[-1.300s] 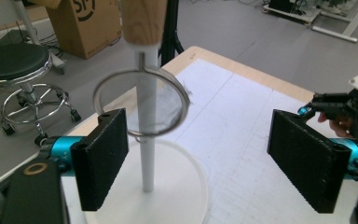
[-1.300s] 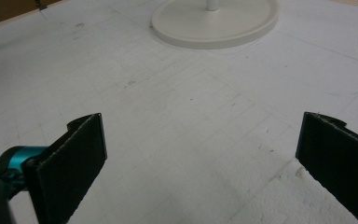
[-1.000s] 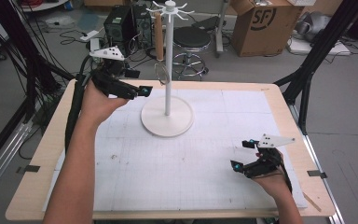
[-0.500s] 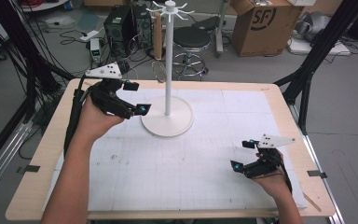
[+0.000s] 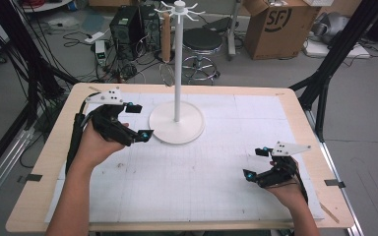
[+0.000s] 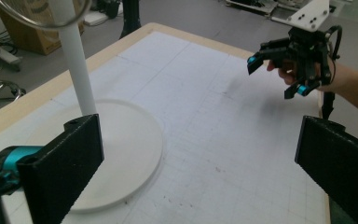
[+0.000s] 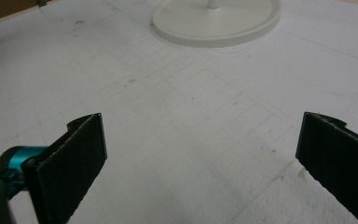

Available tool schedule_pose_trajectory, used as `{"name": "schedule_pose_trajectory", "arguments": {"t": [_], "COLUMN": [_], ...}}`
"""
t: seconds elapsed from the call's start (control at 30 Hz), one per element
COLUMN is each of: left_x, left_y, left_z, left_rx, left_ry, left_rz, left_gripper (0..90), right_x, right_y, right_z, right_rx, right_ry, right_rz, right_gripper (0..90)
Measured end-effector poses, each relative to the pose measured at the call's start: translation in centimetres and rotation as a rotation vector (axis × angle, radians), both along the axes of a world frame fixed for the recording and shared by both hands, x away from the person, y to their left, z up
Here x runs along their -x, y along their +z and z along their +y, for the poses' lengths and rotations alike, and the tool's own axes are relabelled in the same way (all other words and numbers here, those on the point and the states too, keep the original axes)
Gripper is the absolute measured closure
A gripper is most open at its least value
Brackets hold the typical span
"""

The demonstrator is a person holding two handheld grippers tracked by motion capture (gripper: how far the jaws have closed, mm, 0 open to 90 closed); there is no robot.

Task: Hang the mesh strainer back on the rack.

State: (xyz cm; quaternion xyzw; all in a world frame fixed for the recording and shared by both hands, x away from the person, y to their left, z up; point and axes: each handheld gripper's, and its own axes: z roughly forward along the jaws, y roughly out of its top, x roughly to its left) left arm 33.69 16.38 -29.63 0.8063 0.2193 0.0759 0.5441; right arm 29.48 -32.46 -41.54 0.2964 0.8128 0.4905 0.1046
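Observation:
A white stand (image 5: 177,73) with a round base (image 5: 177,129) rises at the middle back of the table. From one of its top hooks hangs a brown strap (image 5: 166,37) ending in a metal ring (image 5: 166,76); the ring (image 6: 28,24) also shows beside the pole in the left gripper view. My left gripper (image 5: 139,121) is low, just left of the base. It is open, its jaws have just been opening, and nothing is between them (image 6: 200,177). My right gripper (image 5: 255,163) rests open and empty near the front right (image 7: 200,172), (image 6: 276,74).
A white gridded mat (image 5: 202,187) covers the wooden table (image 5: 39,196). Beyond the far edge are a stool (image 5: 203,42), a cardboard box (image 5: 280,24), electronics and cables on the floor. Black frame posts (image 5: 325,73) stand at the table's sides.
My left gripper has come down and back from the hanging ring to beside the stand base, with its jaws wider apart. The right hand has kept still.

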Motion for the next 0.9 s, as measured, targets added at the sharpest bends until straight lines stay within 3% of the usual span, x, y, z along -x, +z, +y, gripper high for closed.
{"name": "schedule_pose_trajectory", "arguments": {"t": [0.3,0.57,0.9], "left_x": [1.5,3.2,3.7], "left_y": [-2.8,-4.3,-5.8], "left_z": [0.0,0.3,0.1], "left_rx": [-0.032,-0.025,-0.036], "left_ry": [0.008,0.027,0.043], "left_rz": [0.02,0.004,0.015], "left_gripper": [1.6,1.6,1.6], "right_x": [-0.1,-0.3,-0.3], "right_y": [-0.1,-0.1,-0.1], "right_z": [0.1,0.0,-0.1], "right_rx": [0.004,0.004,0.0], "right_ry": [0.001,0.0,0.006], "right_rz": [0.007,0.006,0.007], "right_gripper": [0.5,0.5,0.5]}}
